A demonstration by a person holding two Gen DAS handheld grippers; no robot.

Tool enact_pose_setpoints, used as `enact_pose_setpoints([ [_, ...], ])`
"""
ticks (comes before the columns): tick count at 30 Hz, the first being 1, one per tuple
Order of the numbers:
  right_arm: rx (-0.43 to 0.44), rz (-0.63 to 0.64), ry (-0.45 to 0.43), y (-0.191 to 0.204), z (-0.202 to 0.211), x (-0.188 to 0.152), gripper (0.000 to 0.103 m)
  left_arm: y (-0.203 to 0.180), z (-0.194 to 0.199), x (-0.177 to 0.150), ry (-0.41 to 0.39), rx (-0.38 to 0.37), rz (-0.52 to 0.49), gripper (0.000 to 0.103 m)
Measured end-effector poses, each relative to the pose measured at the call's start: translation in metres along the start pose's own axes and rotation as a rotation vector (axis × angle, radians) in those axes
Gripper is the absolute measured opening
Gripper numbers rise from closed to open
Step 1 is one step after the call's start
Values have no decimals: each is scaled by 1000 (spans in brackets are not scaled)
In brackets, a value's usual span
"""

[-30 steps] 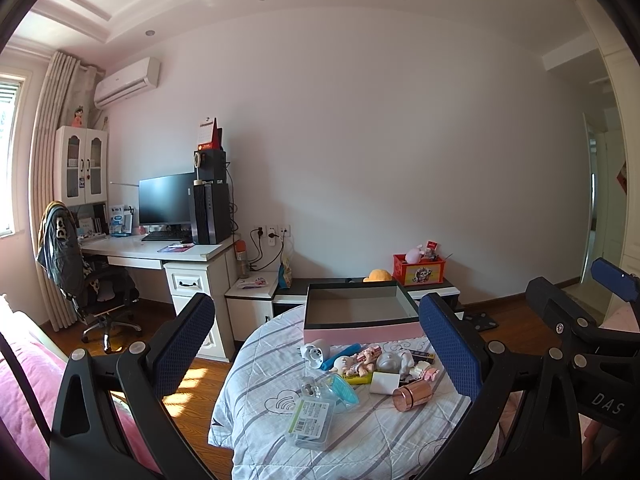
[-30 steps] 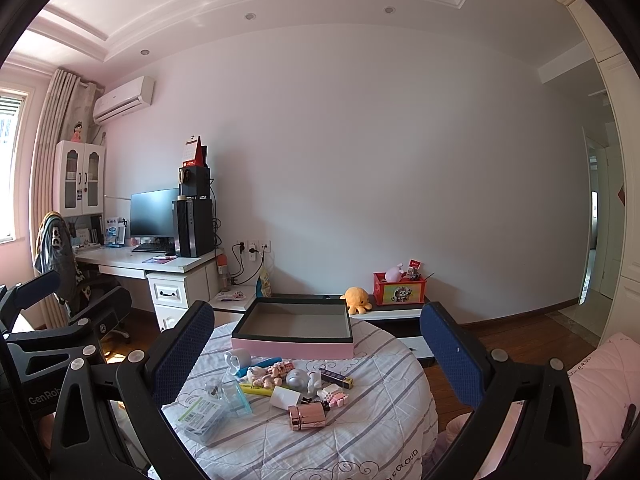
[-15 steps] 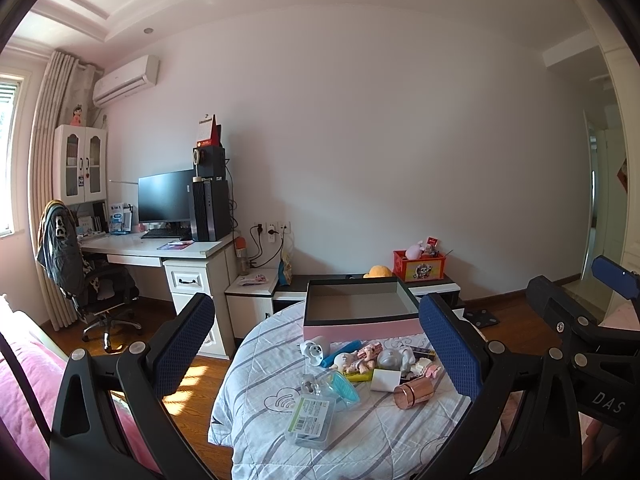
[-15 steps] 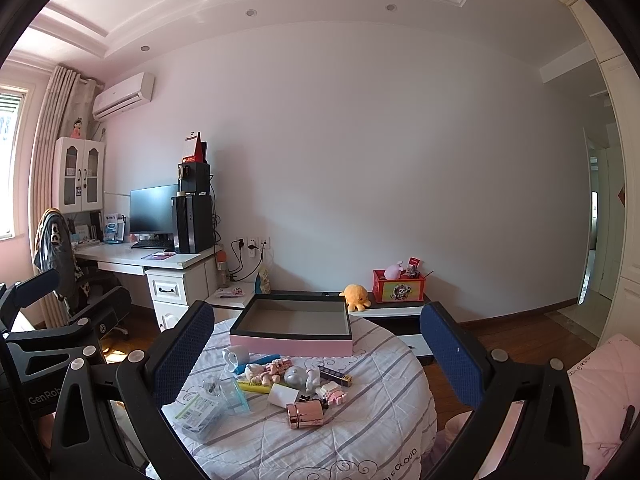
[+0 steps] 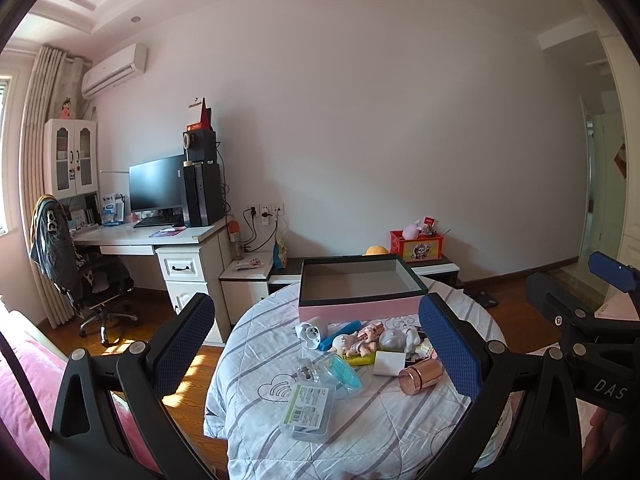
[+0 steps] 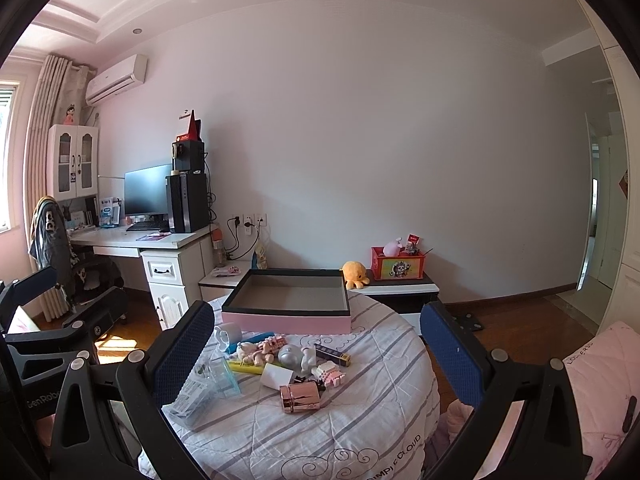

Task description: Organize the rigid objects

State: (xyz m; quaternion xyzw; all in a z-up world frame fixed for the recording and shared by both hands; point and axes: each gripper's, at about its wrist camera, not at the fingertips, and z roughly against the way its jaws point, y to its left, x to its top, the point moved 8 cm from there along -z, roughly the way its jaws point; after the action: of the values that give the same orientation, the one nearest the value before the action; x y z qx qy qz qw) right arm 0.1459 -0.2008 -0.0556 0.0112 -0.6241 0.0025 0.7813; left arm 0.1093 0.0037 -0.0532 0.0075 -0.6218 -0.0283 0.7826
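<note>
An open pink box [image 5: 360, 294] [image 6: 286, 304] with a dark rim stands empty at the far side of a round table with a striped cloth [image 5: 384, 428] [image 6: 360, 412]. In front of it lies a heap of small objects: a rose-gold cylinder [image 5: 420, 375] [image 6: 300, 397], a clear plastic case [image 5: 309, 410], a white mug [image 5: 312, 332], a silver ball [image 6: 291, 356], small figures. My left gripper [image 5: 316, 344] and right gripper [image 6: 316, 348] are both open and empty, held above and short of the table.
A white desk [image 5: 160, 240] with a monitor and computer tower stands at the left, with an office chair [image 5: 80, 276]. A low cabinet behind the table holds a red toy box [image 6: 397, 268] and an orange plush [image 6: 355, 274]. Pink bedding lies at both lower corners.
Both views have drifted slightly; the table and box sit a little higher and closer in the frames. Both grippers stay open and empty.
</note>
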Motion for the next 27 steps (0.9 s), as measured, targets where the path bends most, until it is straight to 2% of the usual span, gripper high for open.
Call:
enact_pose_setpoints([
  [9,0,-20,82,-10,-36,-36,103,6,-38,-39,69,-34,3,103],
  [13,-9,-14,141,-16,-57,-64,103,10,-67,-84,176,-22,-40,103],
  [19,16,-26,281,-22,-95,-122,103,10,-105,-148,337,-25,-59,103],
  [27,70,-40,401,-20,-132,-166,103,22,-153,-197,492,-32,13,103],
])
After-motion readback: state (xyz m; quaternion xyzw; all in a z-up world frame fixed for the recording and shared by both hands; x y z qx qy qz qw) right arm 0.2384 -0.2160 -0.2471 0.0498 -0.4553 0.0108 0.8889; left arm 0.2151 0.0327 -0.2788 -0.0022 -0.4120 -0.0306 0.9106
